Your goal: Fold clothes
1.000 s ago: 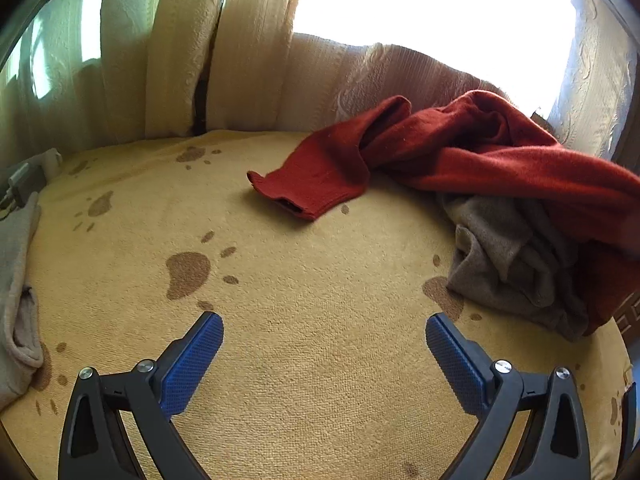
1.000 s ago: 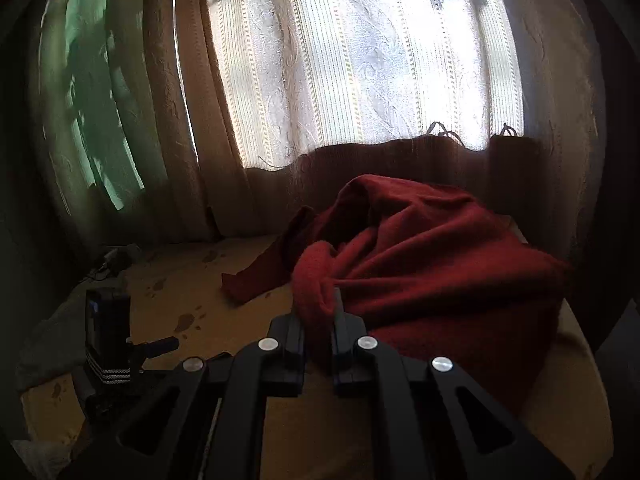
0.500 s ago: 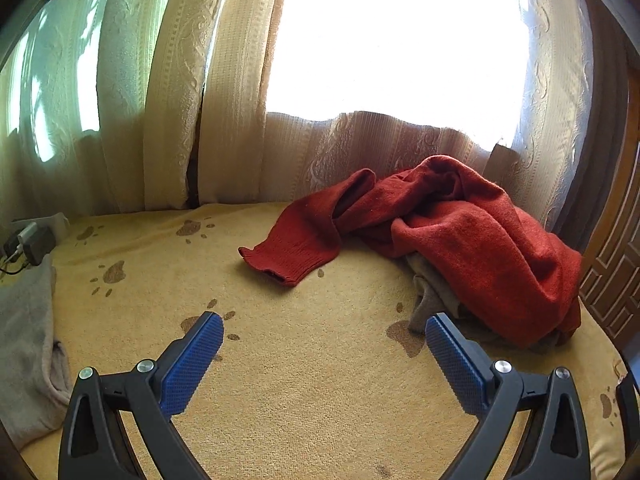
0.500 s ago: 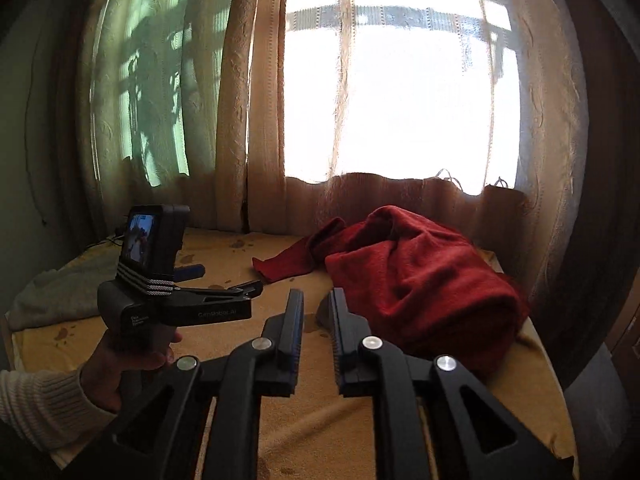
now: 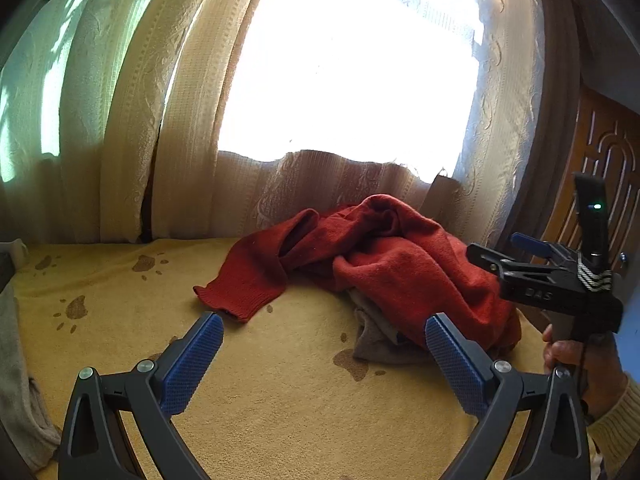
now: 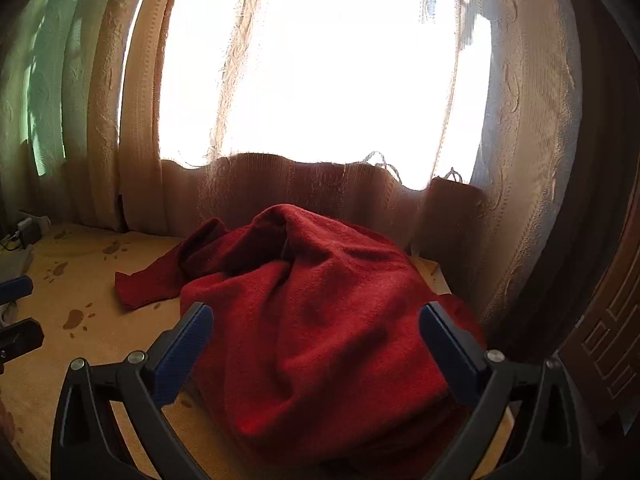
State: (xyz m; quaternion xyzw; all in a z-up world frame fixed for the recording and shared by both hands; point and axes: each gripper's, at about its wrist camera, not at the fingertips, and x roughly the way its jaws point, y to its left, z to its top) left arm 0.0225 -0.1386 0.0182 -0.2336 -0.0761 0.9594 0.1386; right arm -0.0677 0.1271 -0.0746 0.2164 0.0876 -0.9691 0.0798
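A red knitted sweater (image 5: 400, 264) lies crumpled at the far right of the bed, one sleeve stretched out to the left. A grey garment (image 5: 376, 344) peeks out beneath it. My left gripper (image 5: 324, 320) hovers open over bare bed cover, short of the sleeve cuff, with nothing between its fingers. My right gripper (image 6: 316, 310) hangs just in front of the red sweater (image 6: 328, 320); its jaws are opening wide, and the heap shows between them with neither pad touching it. The right gripper (image 5: 496, 248) also shows at the right edge of the left wrist view, held by a hand.
The yellow bed cover (image 5: 260, 400) has brown paw prints. Pale curtains (image 5: 192, 140) over a bright window close off the far side. A grey cloth (image 5: 16, 400) lies at the left edge. A carved wooden door (image 5: 600, 168) stands to the right. A charger (image 6: 28, 230) sits far left.
The right gripper was shut on a fold of the red sweater; it let go and its jaws spread wide, and the sweater settled as a heap. The left gripper rose and tilted upward.
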